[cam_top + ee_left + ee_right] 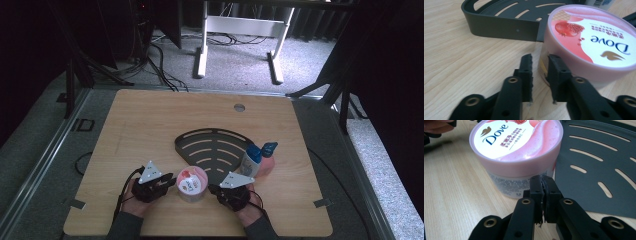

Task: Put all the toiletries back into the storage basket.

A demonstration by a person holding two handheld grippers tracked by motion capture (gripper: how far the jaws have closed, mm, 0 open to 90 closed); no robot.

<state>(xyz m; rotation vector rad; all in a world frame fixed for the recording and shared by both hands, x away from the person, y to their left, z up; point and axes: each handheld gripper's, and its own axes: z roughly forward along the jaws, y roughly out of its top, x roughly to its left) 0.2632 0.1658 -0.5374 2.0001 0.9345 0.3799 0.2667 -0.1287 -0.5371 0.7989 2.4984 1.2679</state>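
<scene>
- the pink Dove tub sits upright on the wooden table near the front edge, lid on, right between the two grippers
- left gripper is just beside the tub's left side; in the left gripper view its jaws stand a little apart with nothing between them, and the tub is just off the tip of one jaw, can't tell if it actually touches
- right gripper is on the tub's other side, jaws pressed together and empty; in the right gripper view the tips sit low against the tub's wall, touching or a hair off, hard to say
- the black slotted corner shelf lies flat just behind the tub, its curved rim toward the back of the table
- a white bottle with a blue cap stands at the shelf's right corner, with a pink thing with a blue top right next to it
- both hands come in from the bottom edge, each wrapped round its gripper
</scene>
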